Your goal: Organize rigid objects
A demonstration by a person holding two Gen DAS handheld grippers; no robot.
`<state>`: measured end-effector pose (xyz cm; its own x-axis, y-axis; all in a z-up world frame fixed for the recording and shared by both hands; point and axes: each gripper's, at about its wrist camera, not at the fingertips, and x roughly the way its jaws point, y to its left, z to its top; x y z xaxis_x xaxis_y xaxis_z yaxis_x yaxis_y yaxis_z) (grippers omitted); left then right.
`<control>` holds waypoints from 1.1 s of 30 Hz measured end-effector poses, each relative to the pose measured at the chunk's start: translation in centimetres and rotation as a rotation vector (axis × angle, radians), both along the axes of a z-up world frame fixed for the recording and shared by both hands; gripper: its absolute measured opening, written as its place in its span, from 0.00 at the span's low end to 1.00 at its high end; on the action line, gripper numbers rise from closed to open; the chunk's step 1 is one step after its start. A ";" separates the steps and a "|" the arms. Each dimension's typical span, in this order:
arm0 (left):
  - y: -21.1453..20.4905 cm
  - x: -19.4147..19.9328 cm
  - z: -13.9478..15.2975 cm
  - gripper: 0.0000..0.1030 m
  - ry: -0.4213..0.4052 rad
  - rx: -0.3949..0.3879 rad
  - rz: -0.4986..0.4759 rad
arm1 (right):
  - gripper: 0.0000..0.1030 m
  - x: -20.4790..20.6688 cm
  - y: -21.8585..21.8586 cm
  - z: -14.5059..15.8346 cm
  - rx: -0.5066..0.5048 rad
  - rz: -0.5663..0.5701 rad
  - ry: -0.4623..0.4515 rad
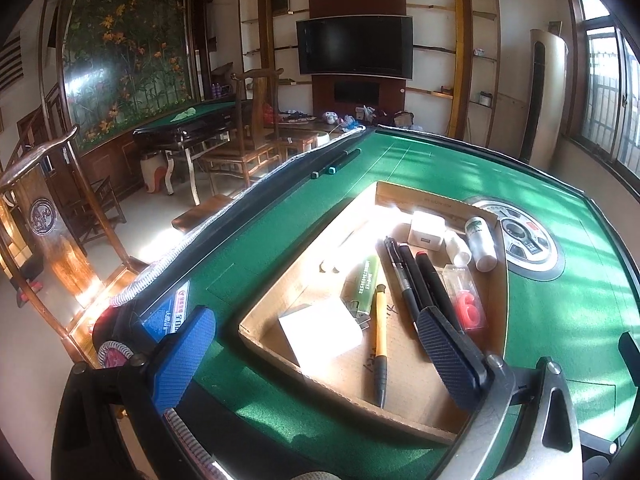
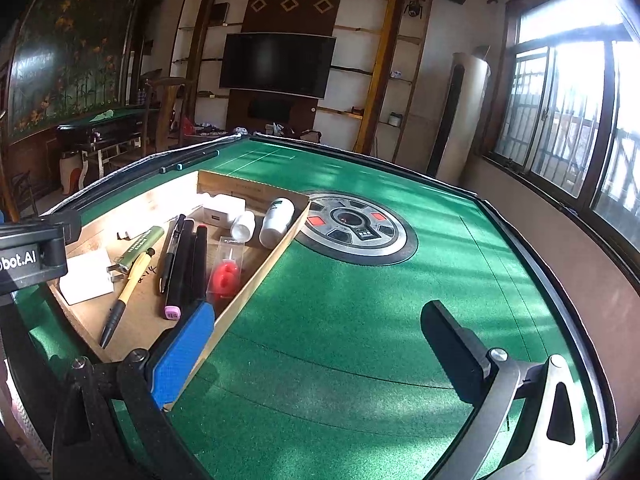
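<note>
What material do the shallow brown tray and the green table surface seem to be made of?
The shallow brown tray looks like matte corrugated cardboard: raw tan walls, pen writing on its floor. The green table surface looks like felt or short-pile cloth, grainy and without shine; I cannot tell which.

green table [image 2: 360,312], cardboard tray [image 2: 256,276], two sticks [image 1: 334,162]

Green felt table top [image 2: 360,320]; brown cardboard tray [image 1: 404,384]; yellow-and-black pen [image 1: 380,344]; red number-six candle [image 2: 225,276]; green lighter [image 1: 366,282]; blue ribbed finger pads [image 1: 182,356]; white bottles [image 2: 277,216].
</note>
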<state>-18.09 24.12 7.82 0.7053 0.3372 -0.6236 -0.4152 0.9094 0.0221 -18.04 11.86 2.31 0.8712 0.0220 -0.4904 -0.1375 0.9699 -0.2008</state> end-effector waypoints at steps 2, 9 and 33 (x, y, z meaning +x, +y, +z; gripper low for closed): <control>-0.1 0.0 -0.1 0.99 0.004 0.006 0.006 | 1.00 0.0 0.0 -0.1 0.000 0.003 0.001; -0.1 0.1 -0.3 0.99 0.021 0.004 0.021 | 1.00 -0.2 0.1 -0.2 0.008 0.011 0.013; -0.2 0.1 -0.8 0.99 0.042 -0.011 0.013 | 1.00 -0.5 0.5 -0.4 -0.007 0.024 0.020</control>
